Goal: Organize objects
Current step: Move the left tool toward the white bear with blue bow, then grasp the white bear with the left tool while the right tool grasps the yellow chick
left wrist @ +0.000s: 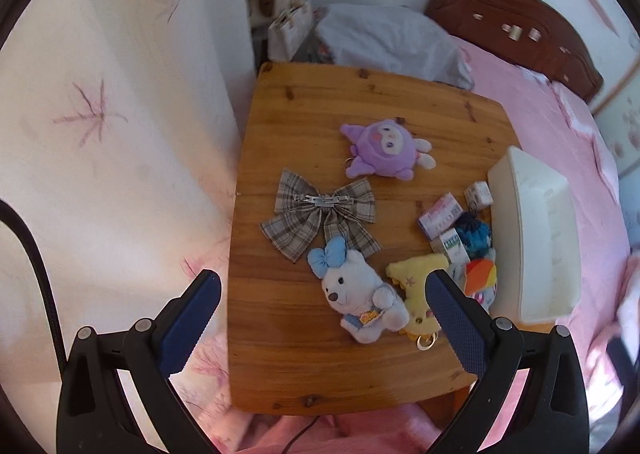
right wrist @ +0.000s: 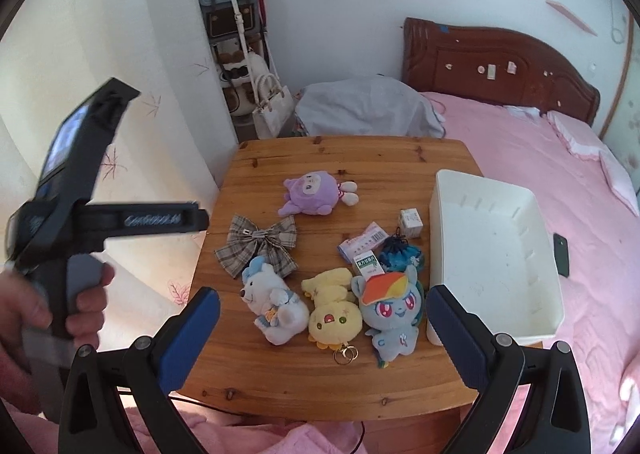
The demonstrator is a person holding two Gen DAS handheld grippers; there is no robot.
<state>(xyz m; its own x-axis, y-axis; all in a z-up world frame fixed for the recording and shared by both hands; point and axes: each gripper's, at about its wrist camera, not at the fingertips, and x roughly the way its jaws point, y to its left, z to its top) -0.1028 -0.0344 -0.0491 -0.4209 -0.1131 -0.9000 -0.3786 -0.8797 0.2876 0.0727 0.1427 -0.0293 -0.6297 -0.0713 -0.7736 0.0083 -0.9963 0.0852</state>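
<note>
Wooden surface [right wrist: 400, 386] carries your toys: white bear [right wrist: 272, 306], yellow plush [right wrist: 332, 318], blue pony [right wrist: 394, 314] along near edge; white bin [right wrist: 496, 254] at right edge. Left gripper [left wrist: 322, 318] and right gripper [right wrist: 322, 328] both spread, holding nothing.

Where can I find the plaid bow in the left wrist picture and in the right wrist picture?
Left wrist view: the plaid bow lies at the table's middle, below the purple plush, above the white bear.
Right wrist view: the bow sits left of centre, between the same two toys.
Shared landmark: the white bin on the table's right side.
</note>
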